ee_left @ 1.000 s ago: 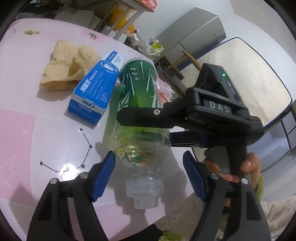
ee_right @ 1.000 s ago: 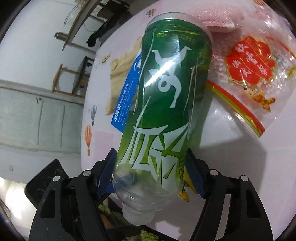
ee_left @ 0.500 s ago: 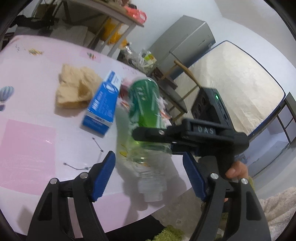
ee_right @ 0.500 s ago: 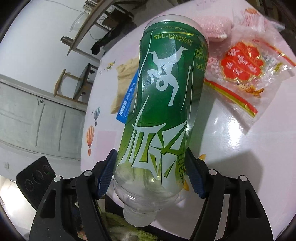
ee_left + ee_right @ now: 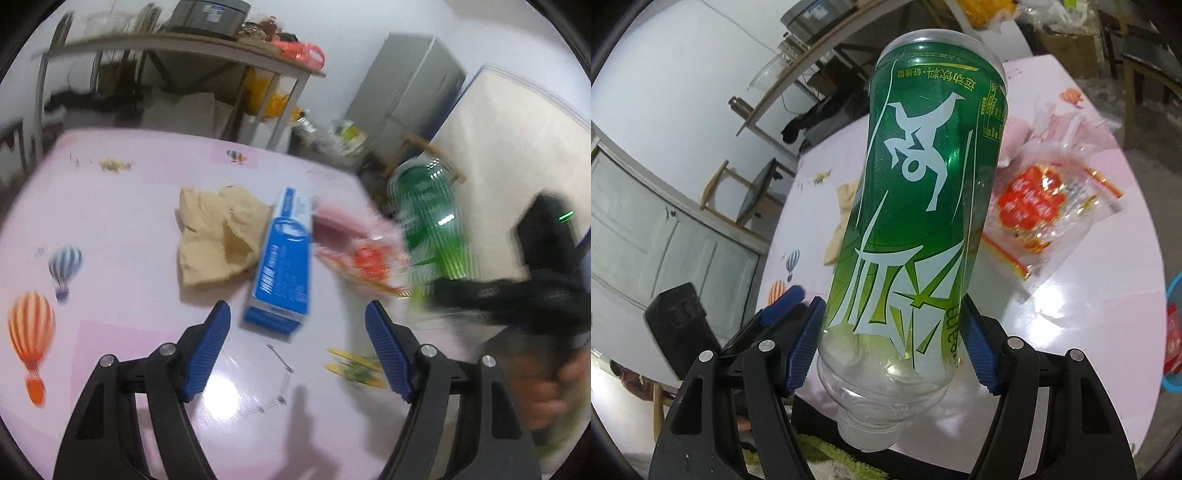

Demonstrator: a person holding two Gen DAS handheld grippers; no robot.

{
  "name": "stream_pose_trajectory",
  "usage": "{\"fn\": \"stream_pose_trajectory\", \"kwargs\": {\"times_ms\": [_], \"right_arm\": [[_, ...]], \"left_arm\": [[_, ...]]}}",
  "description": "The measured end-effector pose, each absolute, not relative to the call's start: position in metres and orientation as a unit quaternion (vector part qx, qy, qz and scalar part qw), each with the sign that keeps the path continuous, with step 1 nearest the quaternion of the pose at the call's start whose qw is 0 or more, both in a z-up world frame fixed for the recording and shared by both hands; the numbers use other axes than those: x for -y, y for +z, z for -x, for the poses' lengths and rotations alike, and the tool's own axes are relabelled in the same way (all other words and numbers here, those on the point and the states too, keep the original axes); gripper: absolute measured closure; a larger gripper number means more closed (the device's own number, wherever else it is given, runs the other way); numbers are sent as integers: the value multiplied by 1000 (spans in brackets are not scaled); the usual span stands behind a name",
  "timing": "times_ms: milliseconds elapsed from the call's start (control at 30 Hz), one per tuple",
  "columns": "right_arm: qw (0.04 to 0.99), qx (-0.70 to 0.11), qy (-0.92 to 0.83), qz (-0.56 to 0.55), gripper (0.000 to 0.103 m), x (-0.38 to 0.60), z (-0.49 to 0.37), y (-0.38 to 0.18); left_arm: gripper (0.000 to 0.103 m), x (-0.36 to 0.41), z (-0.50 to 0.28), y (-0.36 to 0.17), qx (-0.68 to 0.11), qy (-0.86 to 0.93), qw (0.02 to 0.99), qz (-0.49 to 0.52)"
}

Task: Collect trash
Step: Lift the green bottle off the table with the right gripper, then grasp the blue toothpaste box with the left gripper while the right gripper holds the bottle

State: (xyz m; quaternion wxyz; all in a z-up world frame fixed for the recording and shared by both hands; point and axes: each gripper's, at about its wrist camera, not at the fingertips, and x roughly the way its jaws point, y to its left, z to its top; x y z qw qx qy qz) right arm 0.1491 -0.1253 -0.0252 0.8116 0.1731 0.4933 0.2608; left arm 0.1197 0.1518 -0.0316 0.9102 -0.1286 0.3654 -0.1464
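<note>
The right gripper (image 5: 892,350) pinches a green plastic bottle (image 5: 916,221) near its neck end, both blue pads pressed on its sides, the bottle lifted clear above the pink table (image 5: 1071,314). The left gripper (image 5: 297,350) stands spread with nothing between its fingers, hovering over the table just short of a blue box (image 5: 282,262). Beside the box lie a crumpled brown paper (image 5: 214,240) and a clear red-printed wrapper (image 5: 364,258).

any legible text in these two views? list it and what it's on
"运动饮料·纤维型": bottle label, yellow line near its base end.
Big white characters on the bottle: stylised, unreadable.
Fine print on the bottle: too small.
Blue box: blurred.
Red-printed bag: blurred.
</note>
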Motion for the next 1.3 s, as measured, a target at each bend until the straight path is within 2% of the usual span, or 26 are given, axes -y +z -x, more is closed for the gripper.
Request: {"fn": "stream_pose_trajectory", "kwargs": {"times_ms": [100, 200, 267, 333, 533, 900, 933, 1033, 1167, 1300], "right_arm": [[815, -488, 256, -180, 36, 132, -147, -24], [816, -485, 253, -186, 36, 138, -144, -25], [817, -483, 252, -190, 36, 141, -143, -25], [817, -482, 250, -192, 36, 143, -142, -26], [819, -479, 249, -195, 36, 141, -141, -24], [821, -471, 256, -196, 36, 142, -137, -25], [822, -470, 256, -197, 36, 143, -136, -26], [822, -468, 255, -198, 36, 146, -136, -25], [823, -467, 250, -206, 36, 151, -135, -25], [823, -467, 245, -209, 36, 154, -134, -24]], "left_arm": [[31, -135, -136, -42, -380, -114, 915, 67], [42, -129, -147, -51, -398, -98, 911, 43], [55, -128, -150, -55, -408, -96, 907, 45], [58, -130, -147, -56, -409, -95, 906, 55], [59, -131, -124, -49, -417, -94, 901, 70], [58, -149, -36, -44, -474, -128, 865, 103], [55, -150, -33, -41, -476, -138, 861, 110], [42, -150, -35, -29, -456, -151, 870, 111], [41, -139, -62, -22, -447, -148, 880, 67], [42, -126, -108, -27, -473, -166, 864, 44]]}}
